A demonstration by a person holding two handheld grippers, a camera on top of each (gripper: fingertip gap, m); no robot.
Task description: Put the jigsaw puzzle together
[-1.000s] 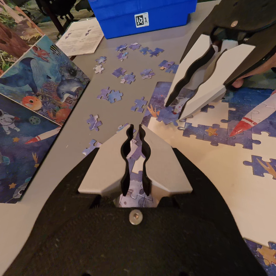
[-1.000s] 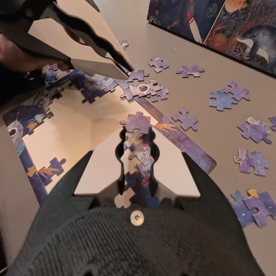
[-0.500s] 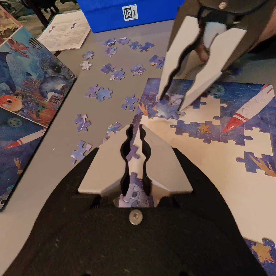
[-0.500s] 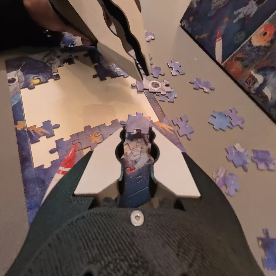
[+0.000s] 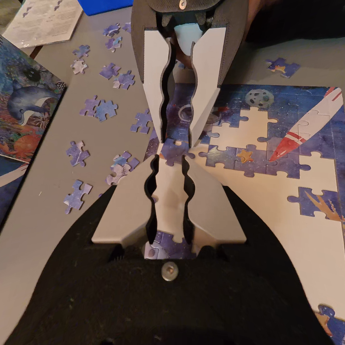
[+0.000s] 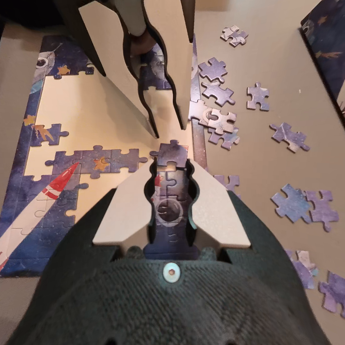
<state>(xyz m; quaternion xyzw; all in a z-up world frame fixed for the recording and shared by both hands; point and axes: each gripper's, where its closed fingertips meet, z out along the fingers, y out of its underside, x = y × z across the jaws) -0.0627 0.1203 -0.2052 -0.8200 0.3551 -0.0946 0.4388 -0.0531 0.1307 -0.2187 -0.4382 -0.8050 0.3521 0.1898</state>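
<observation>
- Now parted: left tongs released and holding nothing, with bare cream backing showing between the fingers; narrow slit in the views from a moment earlier, clearly wider here.
- Right tongs clenched on a dark purple puzzle piece, pinched by its two side edges at the very tips, one knob pointing ahead, one knob to the left.
- Held piece low over the puzzle board, close to the board's edge strip on the right tongs' right; touching the board or just above it, cannot tell.
- Tips of both tongs nearly nose to nose, the piece between them: gripped by the right pair, just ahead of the left pair, no contact with the left pair visible.
- Left of the right tongs: joined strip with a gold star, then a red-tipped rocket; gap between strip and held piece.
- Left of the left tongs: loose purple pieces scattered on the grey tabletop, picture boards beyond them.
- Far ahead of the left tongs: printed sheet and a blue bin.
</observation>
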